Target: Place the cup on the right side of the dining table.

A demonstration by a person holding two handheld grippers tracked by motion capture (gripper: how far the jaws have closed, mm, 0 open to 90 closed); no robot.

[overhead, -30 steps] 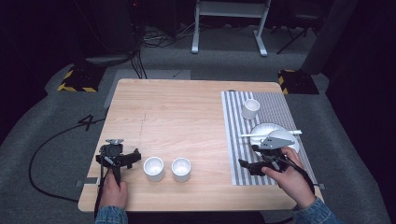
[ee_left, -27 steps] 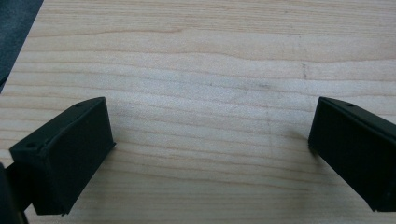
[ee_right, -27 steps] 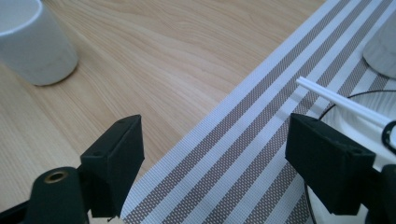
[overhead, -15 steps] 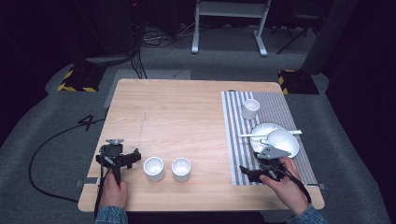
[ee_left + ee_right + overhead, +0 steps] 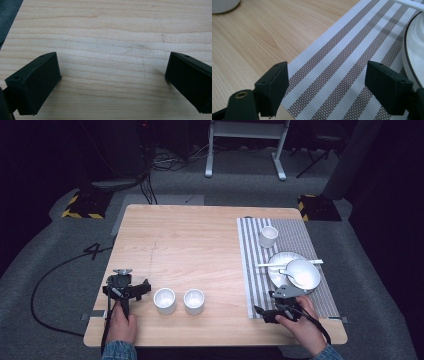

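Observation:
Two white cups (image 5: pixel 164 300) (image 5: pixel 194 301) stand side by side near the table's front edge. My left gripper (image 5: pixel 126 287) rests just left of them, open, and in the left gripper view its jaws (image 5: pixel 112 80) spread wide over bare wood. My right gripper (image 5: pixel 265 314) lies low at the front corner of the striped placemat (image 5: pixel 250 270), open and holding nothing. In the right gripper view its jaws (image 5: pixel 325 85) frame the placemat (image 5: pixel 342 57), with the plate's rim (image 5: pixel 414 50) at the right.
On the placemat a third white cup (image 5: pixel 268 236) stands at the back. A white plate (image 5: pixel 280 277) carries a bowl (image 5: pixel 302 272) and a spoon (image 5: pixel 272 265). One of the front cups (image 5: pixel 222 5) shows at the top left of the right gripper view.
My right gripper has drawn back from the plate toward the table's front edge and a little left. The left gripper and both cups have not moved.

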